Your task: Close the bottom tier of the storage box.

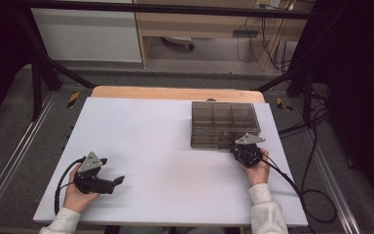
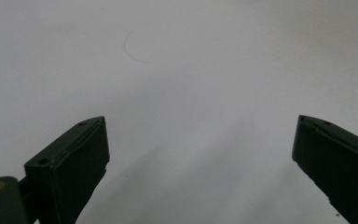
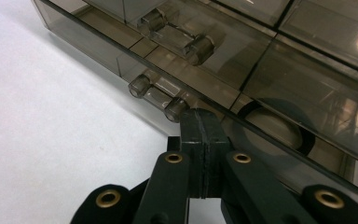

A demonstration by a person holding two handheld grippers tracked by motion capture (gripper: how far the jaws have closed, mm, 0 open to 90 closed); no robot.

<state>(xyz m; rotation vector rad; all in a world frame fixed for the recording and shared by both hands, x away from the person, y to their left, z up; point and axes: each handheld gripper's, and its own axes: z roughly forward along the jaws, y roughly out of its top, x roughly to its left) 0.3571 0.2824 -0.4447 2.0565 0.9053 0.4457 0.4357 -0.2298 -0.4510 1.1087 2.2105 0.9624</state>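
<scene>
Right tongs (image 3: 200, 126), pressed together and empty, touch the latch (image 3: 158, 97) on the smoky compartment box (image 1: 224, 124); its lid looks closed, unopened. Left tongs (image 2: 200, 154) gape wide, well apart from the box.

high view: overhead, facing forward-down on worktop (image 1: 165, 146) | left gripper view: close above bare worktop | right gripper view: tight against organizer box (image 3: 261, 60), shared with high view
</scene>
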